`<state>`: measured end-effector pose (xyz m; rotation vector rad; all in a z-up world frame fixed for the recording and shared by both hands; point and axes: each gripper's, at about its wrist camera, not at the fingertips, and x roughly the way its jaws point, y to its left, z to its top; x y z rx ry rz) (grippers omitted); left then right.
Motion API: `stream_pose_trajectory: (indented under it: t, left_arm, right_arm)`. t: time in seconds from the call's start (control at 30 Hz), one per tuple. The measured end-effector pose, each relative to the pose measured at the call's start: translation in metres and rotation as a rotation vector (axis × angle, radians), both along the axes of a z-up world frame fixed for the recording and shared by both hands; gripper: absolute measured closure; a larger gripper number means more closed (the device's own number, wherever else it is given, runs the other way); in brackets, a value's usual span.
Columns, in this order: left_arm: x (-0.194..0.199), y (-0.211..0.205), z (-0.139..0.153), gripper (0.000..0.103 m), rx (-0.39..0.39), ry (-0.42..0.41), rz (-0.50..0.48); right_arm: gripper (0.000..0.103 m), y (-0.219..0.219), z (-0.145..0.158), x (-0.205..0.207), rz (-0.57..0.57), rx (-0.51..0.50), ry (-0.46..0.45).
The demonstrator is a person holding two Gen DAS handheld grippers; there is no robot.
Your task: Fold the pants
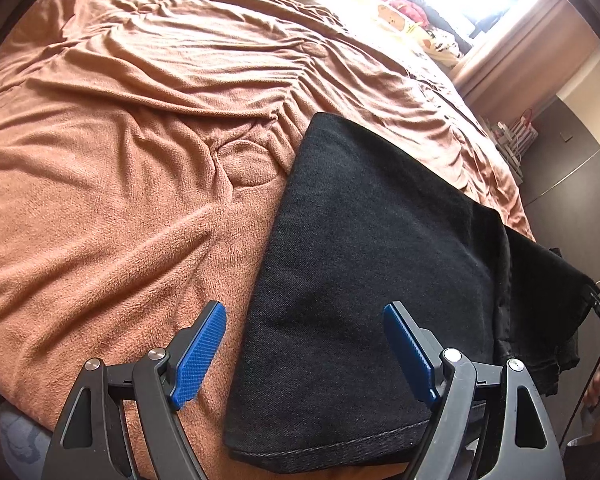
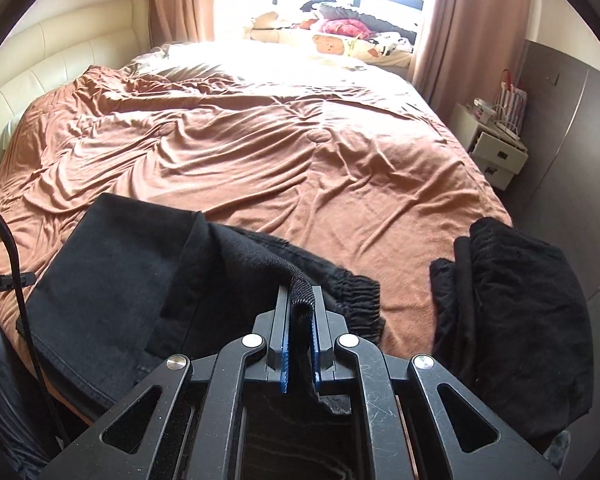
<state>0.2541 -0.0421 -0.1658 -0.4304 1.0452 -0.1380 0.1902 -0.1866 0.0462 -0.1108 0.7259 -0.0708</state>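
Black pants (image 1: 360, 264) lie partly folded on the brown blanket near the bed's front edge. My left gripper (image 1: 304, 320) hovers open above their near left part, blue pads wide apart, nothing between them. In the right wrist view the same pants (image 2: 112, 280) spread to the left, and a lifted flap of their black fabric runs up into my right gripper (image 2: 300, 300), which is shut on its edge. The elastic waistband (image 2: 356, 292) bunches just behind the fingers.
The brown blanket (image 2: 260, 140) covers the wide bed. A second dark garment (image 2: 516, 320) lies crumpled at the right front corner. Pillows and soft toys (image 2: 340, 36) sit by the bright window. A white nightstand (image 2: 492, 148) and a dark wardrobe (image 2: 568, 160) stand on the right.
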Motion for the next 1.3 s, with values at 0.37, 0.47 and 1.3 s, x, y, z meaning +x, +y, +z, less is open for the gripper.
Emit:
stream_pose_trajectory:
  t: [0.37,0.47,1.3]
  left_arm:
    - [0.016,0.004,-0.005,0.035,0.000,0.016,0.012]
    - [0.020,0.004,-0.009,0.040,-0.007,0.027,0.014]
    - [0.013,0.004,-0.008,0.041,-0.026,0.031,0.008]
  right_arm:
    - [0.098,-0.043,-0.016,0.068,-0.101,0.041,0.053]
    - [0.097,-0.051,-0.026,0.080,-0.134,0.098,0.079]
    - [0.020,-0.042,-0.023,0.035,-0.105,0.164,0.081]
